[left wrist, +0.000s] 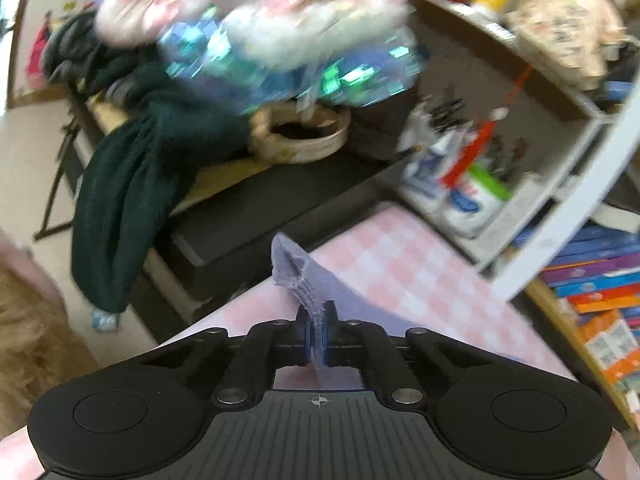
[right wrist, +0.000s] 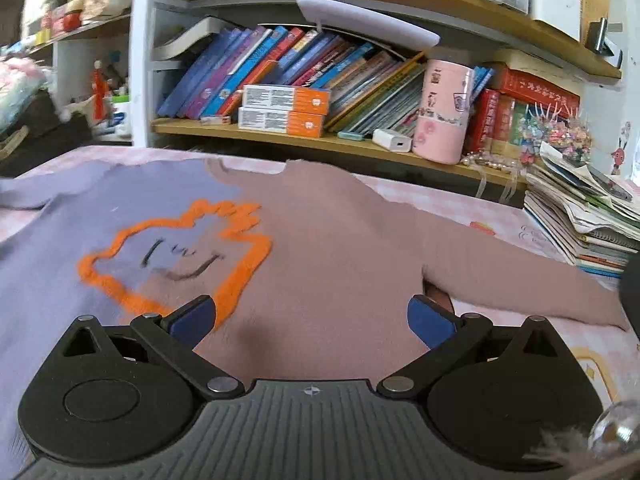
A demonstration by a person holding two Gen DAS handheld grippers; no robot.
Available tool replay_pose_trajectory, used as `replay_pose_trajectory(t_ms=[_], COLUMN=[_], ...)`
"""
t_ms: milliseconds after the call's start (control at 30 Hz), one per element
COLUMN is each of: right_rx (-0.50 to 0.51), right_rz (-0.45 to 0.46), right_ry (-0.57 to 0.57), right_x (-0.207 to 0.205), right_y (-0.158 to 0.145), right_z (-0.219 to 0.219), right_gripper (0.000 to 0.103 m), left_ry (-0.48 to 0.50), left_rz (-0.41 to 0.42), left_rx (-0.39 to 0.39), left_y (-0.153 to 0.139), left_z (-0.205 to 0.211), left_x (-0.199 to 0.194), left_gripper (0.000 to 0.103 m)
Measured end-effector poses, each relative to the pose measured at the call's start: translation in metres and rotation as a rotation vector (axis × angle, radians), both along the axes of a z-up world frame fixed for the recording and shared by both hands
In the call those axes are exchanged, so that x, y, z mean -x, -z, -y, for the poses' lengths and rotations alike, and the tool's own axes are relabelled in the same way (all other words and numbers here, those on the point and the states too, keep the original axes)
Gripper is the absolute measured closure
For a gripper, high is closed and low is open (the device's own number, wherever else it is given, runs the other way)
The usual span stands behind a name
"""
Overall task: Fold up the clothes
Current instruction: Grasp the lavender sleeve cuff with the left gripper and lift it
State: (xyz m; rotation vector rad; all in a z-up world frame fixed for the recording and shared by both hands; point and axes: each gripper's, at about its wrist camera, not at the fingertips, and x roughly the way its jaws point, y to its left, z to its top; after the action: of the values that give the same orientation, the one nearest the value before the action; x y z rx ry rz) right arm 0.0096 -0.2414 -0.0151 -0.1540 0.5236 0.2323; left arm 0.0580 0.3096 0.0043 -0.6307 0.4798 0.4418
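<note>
A sweater [right wrist: 320,248], half lilac and half dusty pink with an orange outlined face, lies spread flat on a pink checked cloth [right wrist: 540,236]. My right gripper [right wrist: 312,320] is open, low over the pink front, empty. Its right sleeve [right wrist: 520,280] stretches out to the right. My left gripper [left wrist: 318,340] is shut on the lilac sleeve cuff [left wrist: 296,272] and holds it lifted above the checked cloth [left wrist: 400,264].
A bookshelf [right wrist: 320,140] with books, orange boxes and a pink canister [right wrist: 442,112] stands behind the table. A paper stack [right wrist: 580,216] sits at the right. In the left wrist view, a dark green garment [left wrist: 120,200] and piled clothes lie beyond the table edge.
</note>
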Motion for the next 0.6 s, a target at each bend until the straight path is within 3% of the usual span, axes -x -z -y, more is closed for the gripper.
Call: replay_pose_trajectory(t_ms=[367,600], right_rx=[0.061,0.044], right_rz=[-0.011,-0.028], right_ry=[-0.04,-0.036], right_x=[0.018,0.015], right_y=[0.008,0.008], right_z=[-0.001,0.003], right_gripper=[0.0,0.0], left_ry=[0.399,0.59], left_rz=[0.309,0.348], left_rx=[-0.123,-0.113], left_y=[-0.118,-0.139], left_z=[0.122,0.206], left_x=[-0.011,-0.058], left_gripper=[0.1,0.1])
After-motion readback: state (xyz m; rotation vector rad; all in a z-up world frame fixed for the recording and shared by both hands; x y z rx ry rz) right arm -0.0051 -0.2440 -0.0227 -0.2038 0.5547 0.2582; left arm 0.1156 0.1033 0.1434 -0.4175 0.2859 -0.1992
